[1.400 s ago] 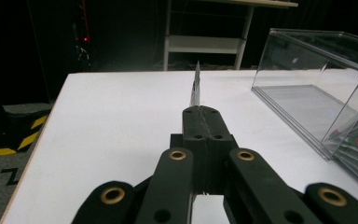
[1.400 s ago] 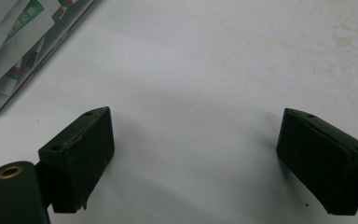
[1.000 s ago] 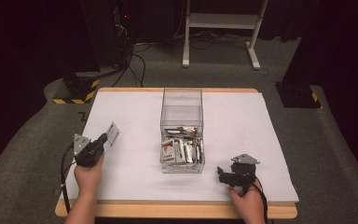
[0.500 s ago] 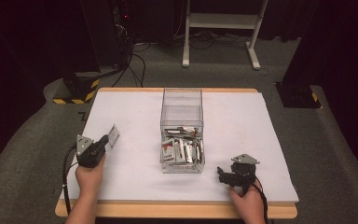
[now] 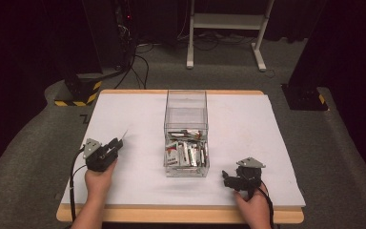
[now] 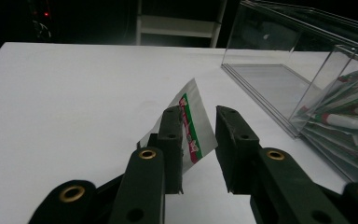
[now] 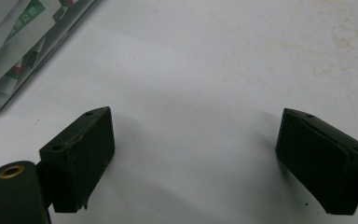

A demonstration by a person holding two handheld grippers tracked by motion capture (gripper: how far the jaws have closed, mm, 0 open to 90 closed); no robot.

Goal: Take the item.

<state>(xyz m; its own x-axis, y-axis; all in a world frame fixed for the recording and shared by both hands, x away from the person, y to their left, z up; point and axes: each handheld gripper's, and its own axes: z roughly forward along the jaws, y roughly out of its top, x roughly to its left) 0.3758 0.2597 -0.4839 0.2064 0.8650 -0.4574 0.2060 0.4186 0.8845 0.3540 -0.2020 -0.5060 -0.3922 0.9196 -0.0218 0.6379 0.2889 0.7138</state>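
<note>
Left hand-held gripper [image 6: 199, 154] just been opening, jaws parted, sachet [image 6: 192, 122] between them leaning on one pad, other pad clear, released. Sachet tip sticking out ahead of left hand-held gripper over white desk [image 5: 138, 114]. Clear box [image 5: 186, 136] of sachets off to its right. Right hand-held gripper [image 7: 193, 156] wide open, empty, beside box

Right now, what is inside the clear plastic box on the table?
The clear plastic box holds a loose pile of white sachets with green and red print, heaped at its near end. The far end looks empty. Whatever lies under the pile is covered.
</note>
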